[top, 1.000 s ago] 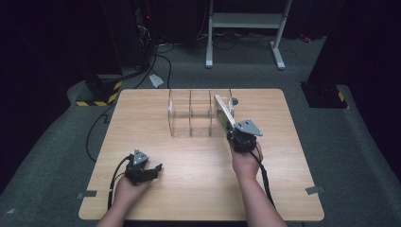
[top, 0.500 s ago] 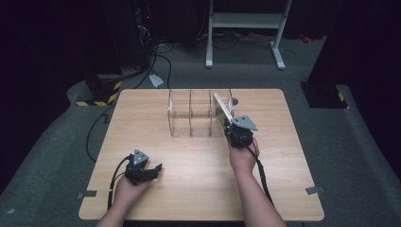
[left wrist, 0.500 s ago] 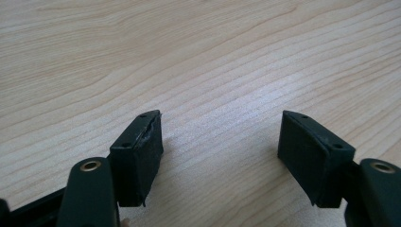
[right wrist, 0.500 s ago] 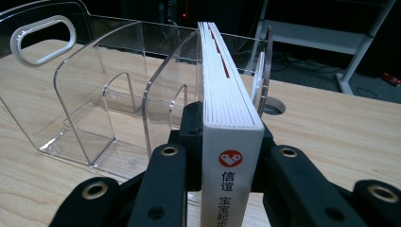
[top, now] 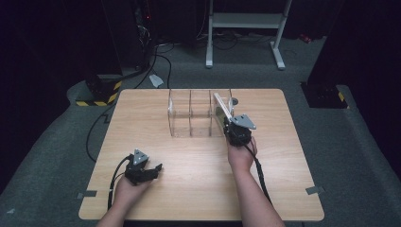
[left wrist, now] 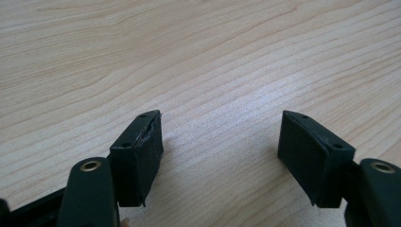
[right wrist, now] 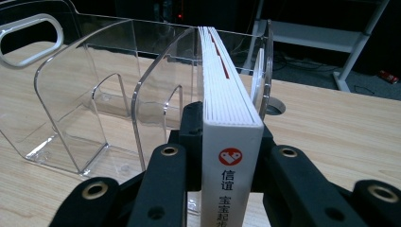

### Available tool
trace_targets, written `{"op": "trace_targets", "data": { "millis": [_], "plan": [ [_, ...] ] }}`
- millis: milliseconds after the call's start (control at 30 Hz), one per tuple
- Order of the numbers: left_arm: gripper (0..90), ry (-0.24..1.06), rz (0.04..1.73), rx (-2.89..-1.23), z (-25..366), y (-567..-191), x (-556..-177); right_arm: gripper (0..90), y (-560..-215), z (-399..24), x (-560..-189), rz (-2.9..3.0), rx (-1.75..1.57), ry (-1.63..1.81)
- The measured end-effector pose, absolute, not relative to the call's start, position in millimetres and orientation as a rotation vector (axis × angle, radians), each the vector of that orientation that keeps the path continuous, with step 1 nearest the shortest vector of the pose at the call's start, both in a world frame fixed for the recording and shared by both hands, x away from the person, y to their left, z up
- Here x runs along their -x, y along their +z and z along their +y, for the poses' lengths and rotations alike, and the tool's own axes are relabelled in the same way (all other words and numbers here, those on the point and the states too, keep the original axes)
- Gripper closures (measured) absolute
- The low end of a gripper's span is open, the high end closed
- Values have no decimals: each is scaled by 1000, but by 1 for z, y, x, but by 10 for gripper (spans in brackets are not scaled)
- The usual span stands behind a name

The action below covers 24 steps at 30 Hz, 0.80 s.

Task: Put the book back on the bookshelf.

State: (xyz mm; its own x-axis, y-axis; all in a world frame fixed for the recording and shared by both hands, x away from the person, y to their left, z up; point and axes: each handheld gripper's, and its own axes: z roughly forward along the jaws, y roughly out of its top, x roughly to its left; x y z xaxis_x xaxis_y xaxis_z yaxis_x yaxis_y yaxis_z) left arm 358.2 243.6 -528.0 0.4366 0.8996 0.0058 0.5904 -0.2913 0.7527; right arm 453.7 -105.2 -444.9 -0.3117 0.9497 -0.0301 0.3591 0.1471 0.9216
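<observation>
Book: white box-like book (right wrist: 231,142) held at its near end, spine toward the right gripper's camera; it looks stiff, light to moderate in weight, with smooth covers that could slip.
Hold: best clamped across both covers near the spine, as now.
Left gripper (left wrist: 222,151): jaws wide apart, nothing between them, resting low near the table's (top: 142,118) front-left corner.
Right gripper (top: 235,128): jaws clamped on the book, pointing away toward the far edge, hand behind it near mid-table.
Book position: tilted, far end leaning into the clear acrylic rack's (right wrist: 94,109) rightmost slot.
Rack: stands near the far edge, slots otherwise empty.
</observation>
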Motion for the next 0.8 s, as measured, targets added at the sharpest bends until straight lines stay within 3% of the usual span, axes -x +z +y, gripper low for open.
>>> {"op": "trace_targets", "data": {
  "millis": [800],
  "plan": [
    [320,576,1251,-2000,244,-528,-358,751,-448,-99,-462,1752,-1253,1159]
  ]
}}
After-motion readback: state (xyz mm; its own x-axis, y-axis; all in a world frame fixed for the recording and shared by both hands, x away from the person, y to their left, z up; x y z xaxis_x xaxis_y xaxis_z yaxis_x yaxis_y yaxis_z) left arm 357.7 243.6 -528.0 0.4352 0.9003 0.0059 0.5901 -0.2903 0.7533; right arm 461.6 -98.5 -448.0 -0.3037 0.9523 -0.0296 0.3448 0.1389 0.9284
